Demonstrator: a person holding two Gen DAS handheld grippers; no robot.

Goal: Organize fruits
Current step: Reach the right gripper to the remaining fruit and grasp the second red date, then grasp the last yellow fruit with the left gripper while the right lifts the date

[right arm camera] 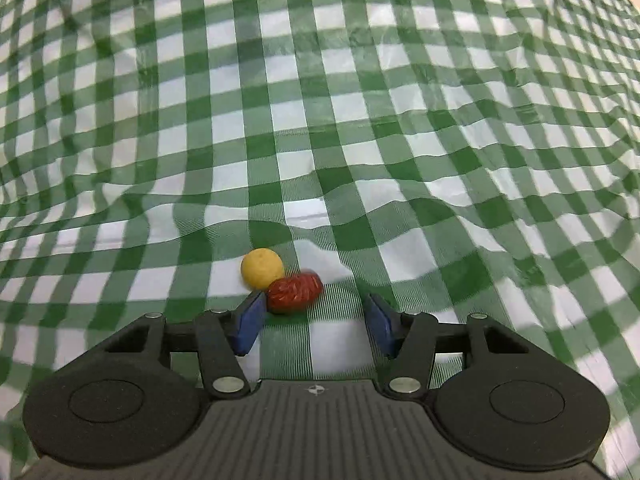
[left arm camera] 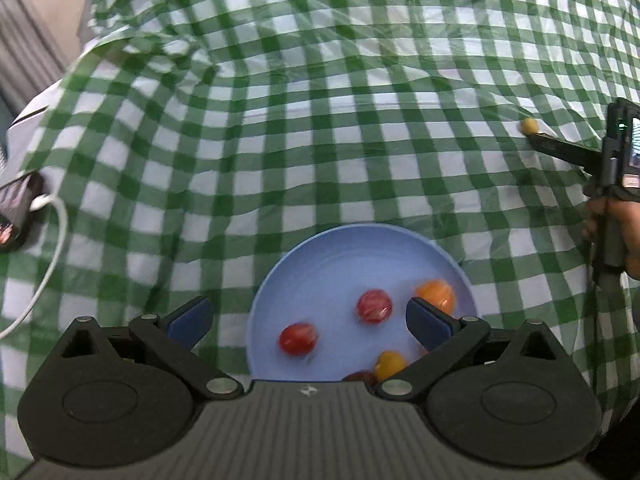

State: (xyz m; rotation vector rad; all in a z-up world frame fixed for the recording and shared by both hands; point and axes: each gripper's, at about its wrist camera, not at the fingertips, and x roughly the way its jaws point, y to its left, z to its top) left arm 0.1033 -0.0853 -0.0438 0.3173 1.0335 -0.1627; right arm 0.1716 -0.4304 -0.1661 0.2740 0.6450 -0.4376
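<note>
— Where's the fruit he's after?

— Out on the checked cloth point(right arm camera: 360, 140) over the desk, well away from the blue plate point(left arm camera: 320, 248). A wrinkled red fruit point(right arm camera: 295, 293) lies touching a small yellow ball of a fruit point(right arm camera: 262, 267) just behind it.

— Has the right gripper point(right arm camera: 312, 318) got hold of it?

— Not that I can see. Its jaws stand partly open; the left pad point(right arm camera: 250, 322) is right against the red one, the other pad well clear, with bare cloth between.

— And the left gripper point(left arm camera: 308, 320)?

— Open over the plate, holding nothing. Two red fruits point(left arm camera: 374, 306), an orange one point(left arm camera: 434, 294) and a yellow one point(left arm camera: 390, 363) already lie there.

— What might go wrong?

— I'd say the red fruit sits off-centre, so closing could nudge it sideways, or knock the yellow one rolling. The cloth is rumpled too; a jaw could catch a fold.
</note>
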